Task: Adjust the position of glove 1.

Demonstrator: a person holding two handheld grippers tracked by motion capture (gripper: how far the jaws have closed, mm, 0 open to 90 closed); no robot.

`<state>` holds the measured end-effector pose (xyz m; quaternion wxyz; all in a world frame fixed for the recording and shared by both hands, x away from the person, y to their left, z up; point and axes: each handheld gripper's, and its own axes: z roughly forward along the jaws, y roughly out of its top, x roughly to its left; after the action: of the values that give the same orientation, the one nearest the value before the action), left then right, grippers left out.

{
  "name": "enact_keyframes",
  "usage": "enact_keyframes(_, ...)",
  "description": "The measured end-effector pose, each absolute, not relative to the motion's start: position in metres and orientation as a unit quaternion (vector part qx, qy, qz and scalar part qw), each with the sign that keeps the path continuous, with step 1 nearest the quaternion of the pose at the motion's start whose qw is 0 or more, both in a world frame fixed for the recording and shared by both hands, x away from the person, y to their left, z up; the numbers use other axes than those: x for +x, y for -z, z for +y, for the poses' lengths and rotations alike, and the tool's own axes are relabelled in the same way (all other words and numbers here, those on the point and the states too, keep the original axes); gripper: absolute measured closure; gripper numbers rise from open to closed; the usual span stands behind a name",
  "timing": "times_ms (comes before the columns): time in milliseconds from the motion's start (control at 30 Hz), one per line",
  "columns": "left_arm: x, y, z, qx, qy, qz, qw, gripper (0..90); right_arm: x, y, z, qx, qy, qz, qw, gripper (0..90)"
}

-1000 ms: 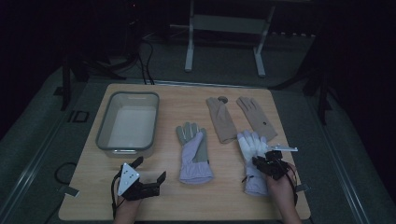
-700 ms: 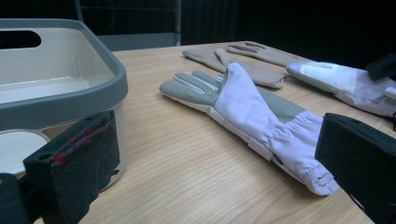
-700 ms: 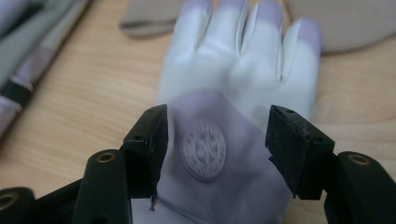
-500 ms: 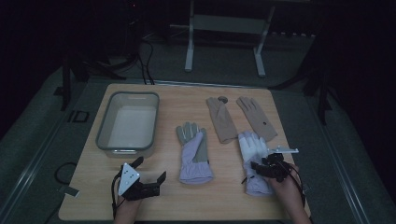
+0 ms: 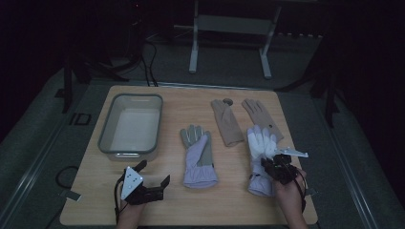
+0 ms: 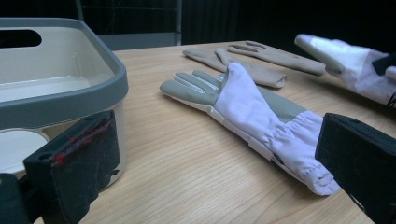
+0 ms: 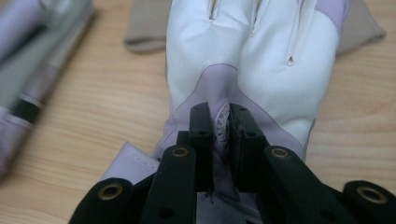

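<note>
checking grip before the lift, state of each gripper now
left gripper: open, holding nothing
right gripper: just closed, pinching the white and lilac glove

Black tool (image 7: 219, 126) jaws just squeezed together, pinching a fold of the white and pale purple fabric glove (image 7: 252, 60), light wooden bench (image 7: 93, 107) underneath, tan glove cuff (image 7: 144, 28) behind, grey and purple glove (image 7: 32, 60) at left

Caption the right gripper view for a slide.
Right hand-held gripper pinches a fold of the white-and-lilac glove on the wooden table.
</note>
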<state>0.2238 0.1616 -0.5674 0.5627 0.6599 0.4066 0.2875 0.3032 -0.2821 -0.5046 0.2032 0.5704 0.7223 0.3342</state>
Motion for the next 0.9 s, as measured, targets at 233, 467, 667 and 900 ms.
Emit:
enact_keyframes(233,0.223,0.567,0.162,0.660,-0.288,0.405,0.564,0.3,0.308,0.477,-0.261,0.555,-0.352,0.720,0.222,80.9)
enact_keyframes(467,0.223,0.566,0.163,0.655,-0.285,0.405,0.571,0.3,0.315,0.452,-0.229,0.541,-0.373,0.724,0.211,80.8)
enact_keyframes(667,0.222,0.566,0.163,0.659,-0.289,0.401,0.567,0.3,0.316,0.444,-0.197,0.535,-0.393,0.722,0.194,80.9)
enact_keyframes(900,0.220,0.564,0.164,0.656,-0.290,0.398,0.572,0.3,0.318,0.442,-0.149,0.516,-0.406,0.738,0.159,80.8)
